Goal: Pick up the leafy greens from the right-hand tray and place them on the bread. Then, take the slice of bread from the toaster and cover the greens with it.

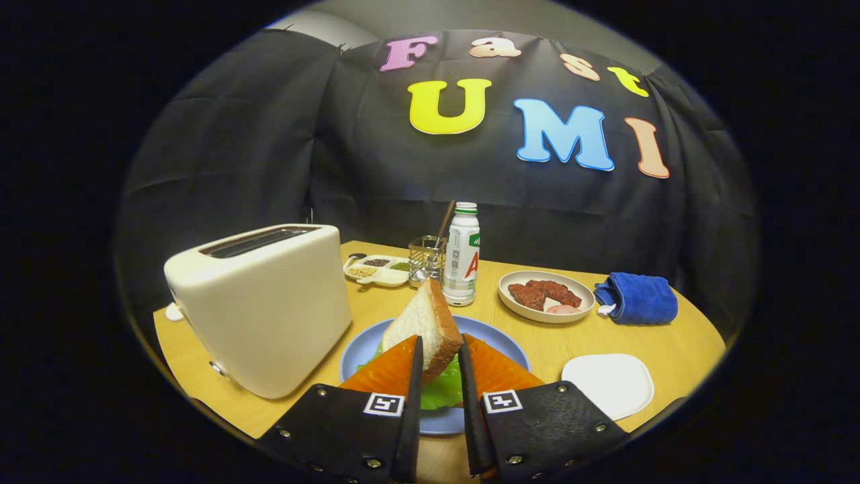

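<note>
My gripper (440, 353) is shut on a slice of bread (423, 324), which stands tilted on its corner between the two fingers, white crumb to the left and brown crust to the right. Below it the leafy greens (440, 390) lie on the blue plate (497, 343), showing in the gap between the fingers. What lies under the greens is hidden. The cream toaster (259, 306) stands just left of the plate, its top slots showing no bread.
Beyond the plate stand a white bottle (462, 255), a wire holder (426, 259) and a small divided dish (376, 269). Right of the bottle are a bowl of meat (545, 296) and a folded blue cloth (638, 299). A bare white tray (608, 384) lies right of my fingers.
</note>
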Tool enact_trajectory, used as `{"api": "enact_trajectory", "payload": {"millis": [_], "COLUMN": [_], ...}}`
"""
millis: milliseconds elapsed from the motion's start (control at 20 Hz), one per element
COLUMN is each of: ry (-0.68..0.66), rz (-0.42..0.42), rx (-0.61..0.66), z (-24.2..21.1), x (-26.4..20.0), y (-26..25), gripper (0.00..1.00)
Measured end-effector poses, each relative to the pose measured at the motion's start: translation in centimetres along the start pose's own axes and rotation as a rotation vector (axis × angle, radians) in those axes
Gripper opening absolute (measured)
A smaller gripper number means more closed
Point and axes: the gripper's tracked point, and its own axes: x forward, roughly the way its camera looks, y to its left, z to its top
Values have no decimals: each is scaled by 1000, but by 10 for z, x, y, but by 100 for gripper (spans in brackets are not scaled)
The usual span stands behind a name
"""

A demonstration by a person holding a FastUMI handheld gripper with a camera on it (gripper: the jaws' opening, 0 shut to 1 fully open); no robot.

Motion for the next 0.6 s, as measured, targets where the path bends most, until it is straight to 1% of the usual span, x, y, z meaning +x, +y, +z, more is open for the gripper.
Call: {"api": "enact_trajectory", "payload": {"millis": [50, 100, 250, 300, 400, 450, 500, 600], "ry": [4, 5, 5, 4, -1, -7, -16, -43], "rz": [-5, -4, 13, 23, 25, 9, -10, -23], "rx": [-7, -3, 24, 32, 39, 35, 29, 41], "z": [-2, -3, -2, -3, -3, -2, -2, 3], "x": [0, 2, 2, 2, 2, 2, -1, -6], "y": [-3, -4, -8, -8, -13, -19, -27, -38], "gripper": [29, 31, 31, 33, 42, 42, 51, 51]}}
